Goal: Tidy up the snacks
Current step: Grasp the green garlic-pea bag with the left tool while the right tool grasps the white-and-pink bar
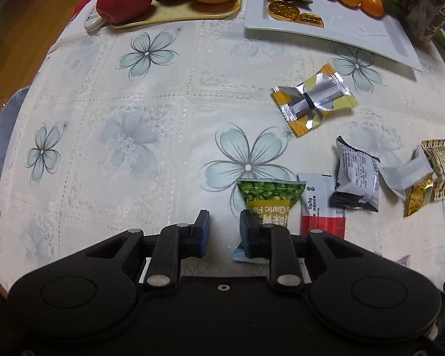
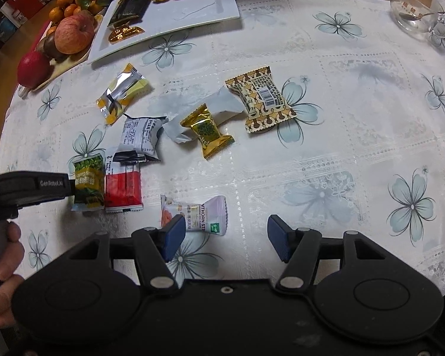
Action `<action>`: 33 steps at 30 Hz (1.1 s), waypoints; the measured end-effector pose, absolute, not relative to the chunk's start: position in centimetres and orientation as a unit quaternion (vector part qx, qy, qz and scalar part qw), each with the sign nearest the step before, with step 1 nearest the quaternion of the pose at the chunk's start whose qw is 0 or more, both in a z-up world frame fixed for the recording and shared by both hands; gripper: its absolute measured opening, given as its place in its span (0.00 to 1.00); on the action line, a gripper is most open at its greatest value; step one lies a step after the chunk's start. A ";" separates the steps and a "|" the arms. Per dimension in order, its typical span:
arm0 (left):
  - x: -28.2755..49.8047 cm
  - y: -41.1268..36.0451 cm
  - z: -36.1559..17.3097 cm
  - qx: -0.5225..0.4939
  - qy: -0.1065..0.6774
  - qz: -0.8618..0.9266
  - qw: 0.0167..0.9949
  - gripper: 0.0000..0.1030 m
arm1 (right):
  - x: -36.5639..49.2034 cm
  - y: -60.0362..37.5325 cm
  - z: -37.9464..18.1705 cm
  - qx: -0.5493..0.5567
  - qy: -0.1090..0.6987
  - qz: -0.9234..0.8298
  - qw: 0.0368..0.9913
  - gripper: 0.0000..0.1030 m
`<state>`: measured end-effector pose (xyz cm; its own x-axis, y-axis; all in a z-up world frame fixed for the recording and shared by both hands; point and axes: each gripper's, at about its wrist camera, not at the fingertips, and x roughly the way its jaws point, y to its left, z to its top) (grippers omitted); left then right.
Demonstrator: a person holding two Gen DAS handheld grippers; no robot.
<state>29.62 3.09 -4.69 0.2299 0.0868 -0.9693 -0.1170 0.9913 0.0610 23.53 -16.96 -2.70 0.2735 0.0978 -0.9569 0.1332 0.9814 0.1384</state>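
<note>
Snacks lie loose on the worktop, all sealed. Green pea pkt (image 2: 87, 182), garlic flavour, flat, w/ a red-white sachet (image 2: 123, 185) touching its right edge. Just behind those, a white pkt w/ black ends (image 2: 141, 139), puffed, printed back up. Left of that & further back, a silver-yellow pkt (image 2: 123, 93), crinkled, lying diagonal. Centre: small gold pkt (image 2: 207, 130), tilted, resting against a plain white wrapper (image 2: 222, 108). Right of them, a tan patterned pkt (image 2: 259, 99), barcode side up. Nearest, apart from the rest, a pale lilac hawthorn-strip pkt (image 2: 204, 215), flat. At the back a white tray (image 2: 222, 3) holds a black pkt (image 2: 130, 3) & gold-foil sweets (image 2: 124, 34).
</note>
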 end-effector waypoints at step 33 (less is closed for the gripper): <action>29.2 3.0 -2.8 -0.072 0.598 0.006 0.798 0.32 | 25.5 -12.7 -6.3 0.057 0.608 -0.032 0.791 0.54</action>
<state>29.16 2.96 -2.75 0.2847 -0.0764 -0.9556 -0.0964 0.9895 -0.1079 25.50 -12.69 -6.33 0.2583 0.0192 -0.9659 0.1206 0.9913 0.0520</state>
